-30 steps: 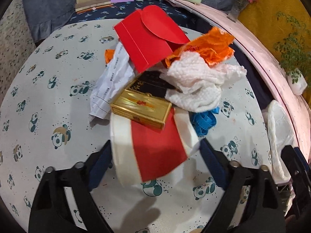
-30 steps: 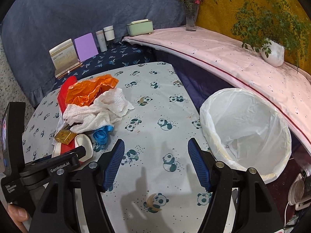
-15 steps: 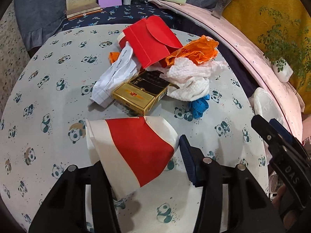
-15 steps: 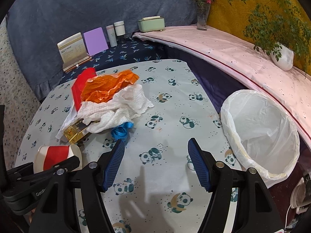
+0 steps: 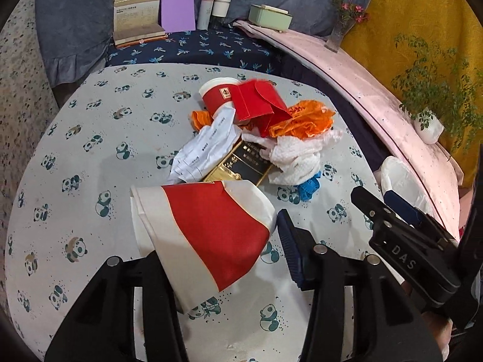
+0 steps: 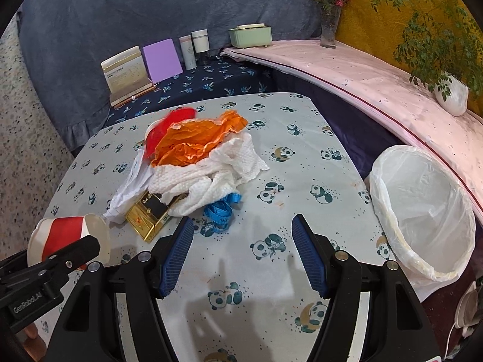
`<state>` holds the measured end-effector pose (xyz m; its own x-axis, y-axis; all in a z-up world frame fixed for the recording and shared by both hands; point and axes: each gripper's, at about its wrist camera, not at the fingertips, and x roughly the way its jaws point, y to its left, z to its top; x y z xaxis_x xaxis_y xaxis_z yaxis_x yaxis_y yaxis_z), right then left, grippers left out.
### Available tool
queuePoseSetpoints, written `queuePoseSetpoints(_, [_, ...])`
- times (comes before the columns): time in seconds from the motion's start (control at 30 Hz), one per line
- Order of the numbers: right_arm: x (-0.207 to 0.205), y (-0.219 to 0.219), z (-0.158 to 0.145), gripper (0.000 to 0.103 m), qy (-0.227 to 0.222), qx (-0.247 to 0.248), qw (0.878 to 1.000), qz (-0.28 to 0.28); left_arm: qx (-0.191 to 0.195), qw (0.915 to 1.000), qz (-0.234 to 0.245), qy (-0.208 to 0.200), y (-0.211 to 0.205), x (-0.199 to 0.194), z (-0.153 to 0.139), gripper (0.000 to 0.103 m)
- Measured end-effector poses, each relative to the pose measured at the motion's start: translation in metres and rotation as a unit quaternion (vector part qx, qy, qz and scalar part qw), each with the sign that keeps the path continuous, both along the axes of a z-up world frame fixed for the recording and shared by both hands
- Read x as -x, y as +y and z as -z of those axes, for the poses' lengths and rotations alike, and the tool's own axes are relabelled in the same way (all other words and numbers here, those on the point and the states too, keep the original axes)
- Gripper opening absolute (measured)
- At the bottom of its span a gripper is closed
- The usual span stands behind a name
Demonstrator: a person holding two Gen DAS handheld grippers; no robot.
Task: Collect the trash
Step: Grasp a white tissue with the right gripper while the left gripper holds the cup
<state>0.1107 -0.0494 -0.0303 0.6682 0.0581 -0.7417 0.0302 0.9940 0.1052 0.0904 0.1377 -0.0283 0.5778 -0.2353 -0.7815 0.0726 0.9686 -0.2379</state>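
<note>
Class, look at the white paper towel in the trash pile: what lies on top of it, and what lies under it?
Orange wrapper rests on the paper towel. Under it, a gold-and-black box and blue tape measure poke out; the rest of each is covered.

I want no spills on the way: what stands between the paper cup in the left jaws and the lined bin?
Mainly the right gripper, open and hovering over the table between the paper cup and the lined bin. The trash pile lies farther back, off a straight path.
</note>
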Motion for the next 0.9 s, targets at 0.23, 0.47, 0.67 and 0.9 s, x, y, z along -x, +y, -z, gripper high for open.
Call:
queuePoseSetpoints(0.23, [-0.024, 0.003, -0.002, 0.056, 0.000, -0.008, 1.000, -0.004, 0.008, 0.9998, -0.001, -0.017, 0.005, -0.009, -0.011, 0.045])
queuePoseSetpoints(0.47, [-0.055, 0.009, -0.001, 0.040, 0.002, -0.009, 1.000, -0.011, 0.017, 0.9994, 0.001, -0.029, 0.003, -0.022, -0.020, 0.045])
queuePoseSetpoints(0.67, [-0.073, 0.017, 0.009, 0.016, 0.013, -0.016, 0.999, -0.028, 0.017, 0.9994, 0.005, -0.029, -0.004, -0.030, -0.019, 0.045])
queuePoseSetpoints(0.9, [-0.071, 0.016, 0.003, 0.002, 0.000, -0.021, 0.999, -0.035, 0.017, 0.9996, 0.004, -0.024, -0.006, -0.033, -0.017, 0.045])
